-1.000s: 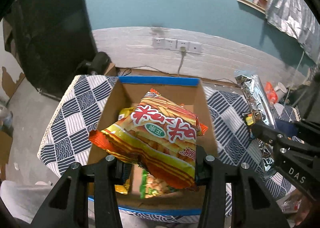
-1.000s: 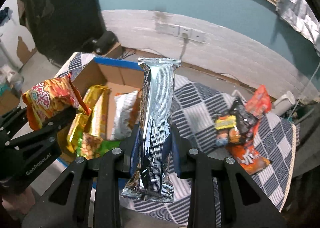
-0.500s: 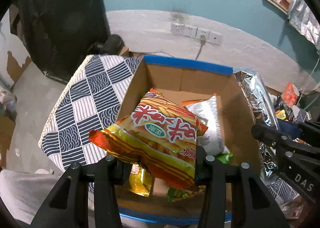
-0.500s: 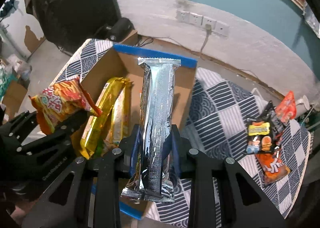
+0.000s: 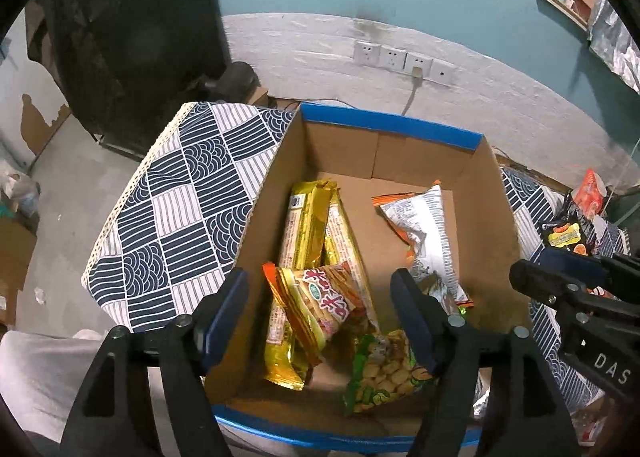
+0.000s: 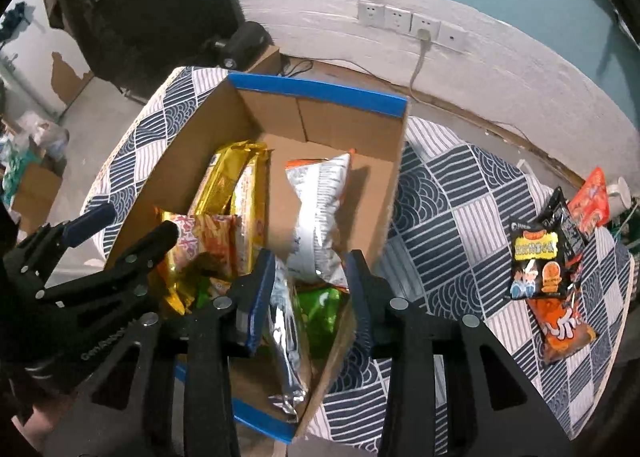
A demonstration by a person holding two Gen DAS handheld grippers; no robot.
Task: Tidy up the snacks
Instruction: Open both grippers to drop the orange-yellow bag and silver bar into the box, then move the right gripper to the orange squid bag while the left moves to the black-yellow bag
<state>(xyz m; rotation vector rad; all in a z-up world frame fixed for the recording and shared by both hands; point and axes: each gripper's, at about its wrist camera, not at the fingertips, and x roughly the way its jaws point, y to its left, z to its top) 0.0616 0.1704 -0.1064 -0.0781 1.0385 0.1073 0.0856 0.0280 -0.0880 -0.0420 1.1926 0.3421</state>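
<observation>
A cardboard box (image 5: 492, 217) with blue-taped rims, also in the right wrist view (image 6: 394, 161), holds several snacks. My left gripper (image 5: 320, 297) is open above the box; the orange-red snack bag (image 5: 324, 305) lies loose below it on gold packs (image 5: 308, 225). My right gripper (image 6: 310, 269) is open over the box's near right corner. The long silver pack (image 6: 286, 341) lies below it against the box wall, free of the pads. A white bag (image 6: 320, 209) and a green bag (image 5: 380, 373) also lie inside.
The box sits on a table with a navy-and-white patterned cloth (image 6: 460, 225). Several snack packs (image 6: 540, 257) lie on the cloth at the right. A wall with sockets (image 5: 400, 59) stands behind. The floor drops off at the left.
Both grippers opened over the box. The orange-red bag dropped from the left gripper and the silver pack dropped from the right gripper into the box.
</observation>
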